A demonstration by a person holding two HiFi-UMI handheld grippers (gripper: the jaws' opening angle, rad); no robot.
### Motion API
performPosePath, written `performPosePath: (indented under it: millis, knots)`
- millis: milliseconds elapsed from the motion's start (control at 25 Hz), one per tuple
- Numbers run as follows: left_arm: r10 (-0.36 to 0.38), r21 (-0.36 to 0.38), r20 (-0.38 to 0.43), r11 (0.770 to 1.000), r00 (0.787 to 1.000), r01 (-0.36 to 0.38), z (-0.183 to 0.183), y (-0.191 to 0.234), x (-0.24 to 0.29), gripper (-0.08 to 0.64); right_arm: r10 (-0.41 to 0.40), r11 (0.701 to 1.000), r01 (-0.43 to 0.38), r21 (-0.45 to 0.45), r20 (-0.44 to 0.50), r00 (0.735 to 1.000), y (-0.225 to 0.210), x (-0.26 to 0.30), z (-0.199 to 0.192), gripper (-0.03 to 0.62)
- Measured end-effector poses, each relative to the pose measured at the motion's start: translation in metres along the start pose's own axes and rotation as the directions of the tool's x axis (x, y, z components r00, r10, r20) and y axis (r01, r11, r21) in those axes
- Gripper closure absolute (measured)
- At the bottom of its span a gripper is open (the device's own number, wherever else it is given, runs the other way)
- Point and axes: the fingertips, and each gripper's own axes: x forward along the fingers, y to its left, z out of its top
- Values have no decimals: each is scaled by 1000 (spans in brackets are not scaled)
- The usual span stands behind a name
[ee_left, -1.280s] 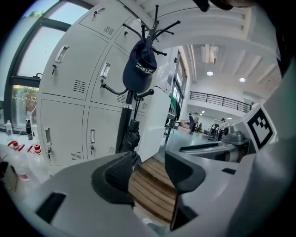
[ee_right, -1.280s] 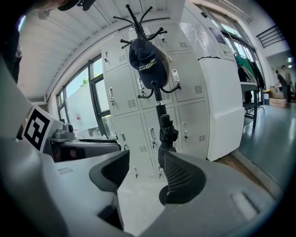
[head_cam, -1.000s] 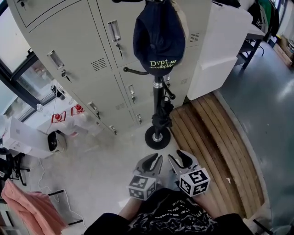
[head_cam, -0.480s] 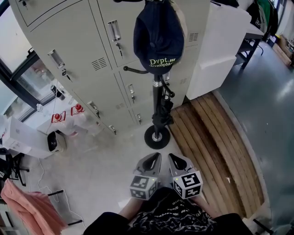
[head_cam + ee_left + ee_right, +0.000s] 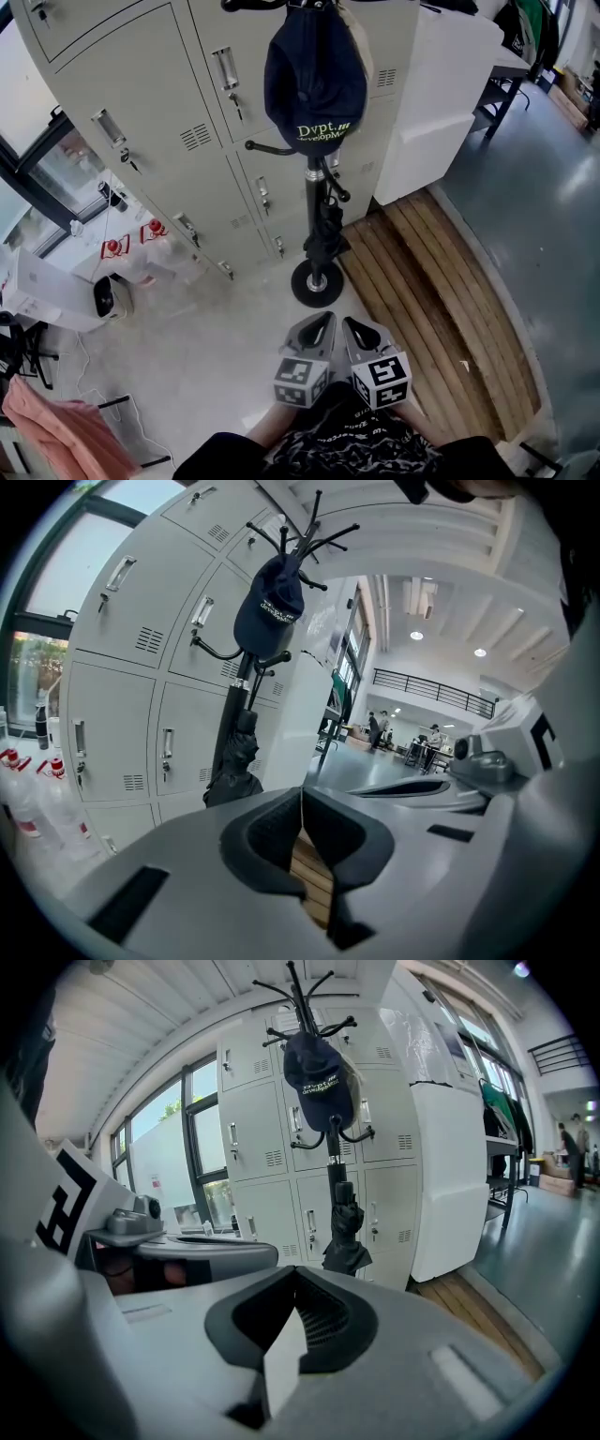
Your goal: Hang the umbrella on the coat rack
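Note:
A black folded umbrella (image 5: 325, 230) hangs on the black coat rack (image 5: 314, 272), low on its pole, in front of the lockers. The umbrella (image 5: 234, 761) shows left of centre in the left gripper view, and the umbrella (image 5: 345, 1232) hangs dead ahead in the right gripper view. A dark blue cap (image 5: 315, 80) hangs higher on the rack. My left gripper (image 5: 322, 322) and right gripper (image 5: 349, 323) sit side by side near my body, well short of the rack base. Both are shut with nothing between their jaws.
Grey lockers (image 5: 169, 141) stand behind the rack. A white cabinet (image 5: 441, 103) is to their right. A wooden slatted platform (image 5: 441, 300) lies on the floor at the right. Bottles and boxes (image 5: 112, 267) clutter the floor at the left.
Both grippers have closed and drawn together, a little back toward my body. The umbrella stays hanging on the rack.

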Motion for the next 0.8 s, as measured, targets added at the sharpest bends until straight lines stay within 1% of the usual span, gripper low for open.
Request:
performPosePath:
  millis: [200, 360, 560, 800]
  knots:
    - [-12, 3, -9, 1000, 1000, 12, -4, -4, -1, 545, 3, 1000, -3, 6, 6, 1000, 2, -2, -1, 588]
    - [-35, -1, -15, 999, 999, 35, -9, -9, 2, 545, 5, 1000, -5, 5, 2, 1000, 5, -3, -3, 588]
    - [-19, 16, -7, 1000, 1000, 19, -10, -8, -1, 545, -4, 1000, 4, 6, -4, 1000, 6, -3, -6, 588]
    - [-8, 0, -25, 1000, 1000, 8, -11, -8, -4, 545, -1, 1000, 1, 3, -14, 1000, 8, -3, -9, 588]
